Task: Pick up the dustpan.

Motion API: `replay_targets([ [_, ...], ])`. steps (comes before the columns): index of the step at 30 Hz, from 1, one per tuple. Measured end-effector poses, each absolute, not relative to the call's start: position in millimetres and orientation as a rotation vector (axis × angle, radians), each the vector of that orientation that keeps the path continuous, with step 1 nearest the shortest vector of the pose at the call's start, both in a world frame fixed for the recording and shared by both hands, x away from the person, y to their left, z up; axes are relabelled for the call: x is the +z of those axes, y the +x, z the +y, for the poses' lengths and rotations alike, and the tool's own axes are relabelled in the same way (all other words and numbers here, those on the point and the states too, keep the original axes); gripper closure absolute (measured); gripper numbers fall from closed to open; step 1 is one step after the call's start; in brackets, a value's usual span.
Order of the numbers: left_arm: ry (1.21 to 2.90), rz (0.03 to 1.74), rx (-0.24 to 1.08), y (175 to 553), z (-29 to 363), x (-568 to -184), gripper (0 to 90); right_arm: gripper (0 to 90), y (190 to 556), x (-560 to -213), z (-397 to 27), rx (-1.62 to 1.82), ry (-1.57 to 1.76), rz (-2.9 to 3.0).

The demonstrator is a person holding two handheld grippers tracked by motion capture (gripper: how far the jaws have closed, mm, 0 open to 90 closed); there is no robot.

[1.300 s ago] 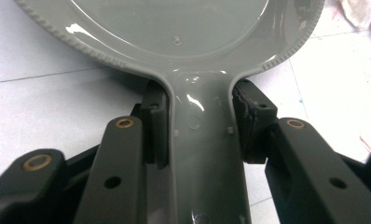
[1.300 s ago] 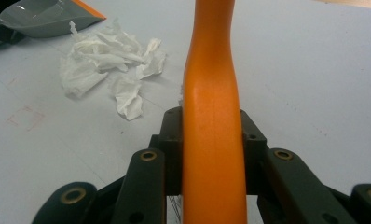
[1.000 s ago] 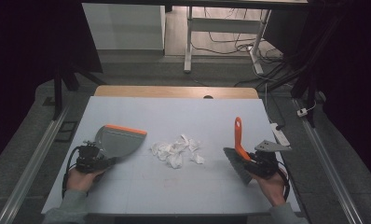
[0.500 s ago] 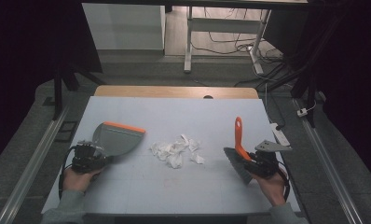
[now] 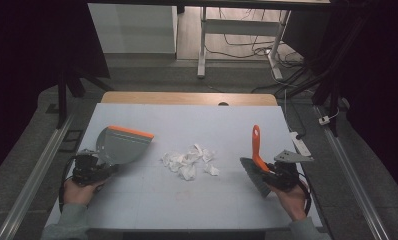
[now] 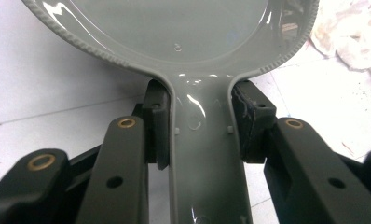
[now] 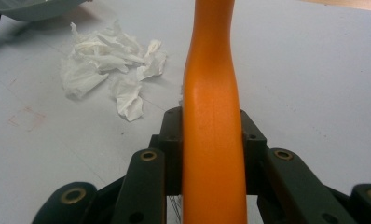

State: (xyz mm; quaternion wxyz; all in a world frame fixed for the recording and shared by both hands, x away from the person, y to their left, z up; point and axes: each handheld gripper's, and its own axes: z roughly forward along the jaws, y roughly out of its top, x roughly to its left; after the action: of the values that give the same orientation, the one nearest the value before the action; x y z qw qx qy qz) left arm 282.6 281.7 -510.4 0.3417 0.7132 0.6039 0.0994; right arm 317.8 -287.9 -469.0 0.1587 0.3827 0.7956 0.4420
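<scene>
A grey dustpan [image 5: 118, 146] with an orange lip sits at the table's left, its pan tilted up. My left gripper [image 5: 93, 169] is shut on the dustpan's grey handle [image 6: 203, 154], both pads pressed against its sides. On the right, my right gripper [image 5: 276, 174] is shut on the orange handle [image 7: 213, 126] of a hand brush [image 5: 256, 167], whose dark bristles point toward the table's near side. A pile of crumpled white paper scraps [image 5: 189, 161] lies between the two tools, apart from both; the same paper scraps [image 7: 110, 65] lie ahead in the right gripper view.
The pale blue table top [image 5: 197, 200] has bare room in front of and behind the scraps. A wooden strip [image 5: 187, 98] runs along its far edge. Metal rails [image 5: 34, 175] flank both sides, and cables lie on the floor beyond.
The left hand has drawn the dustpan slightly toward the left and tilted its pan up more. The brush and the right hand have stayed put.
</scene>
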Motion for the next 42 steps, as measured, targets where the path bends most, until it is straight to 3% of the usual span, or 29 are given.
replay_targets([
  [42, 1.893, 1.287, 0.317, 257.2, 315.1, -472.3, 61.4, 70.3, 317.1, -465.9, -291.0, 1.286, 1.086, 2.246],
])
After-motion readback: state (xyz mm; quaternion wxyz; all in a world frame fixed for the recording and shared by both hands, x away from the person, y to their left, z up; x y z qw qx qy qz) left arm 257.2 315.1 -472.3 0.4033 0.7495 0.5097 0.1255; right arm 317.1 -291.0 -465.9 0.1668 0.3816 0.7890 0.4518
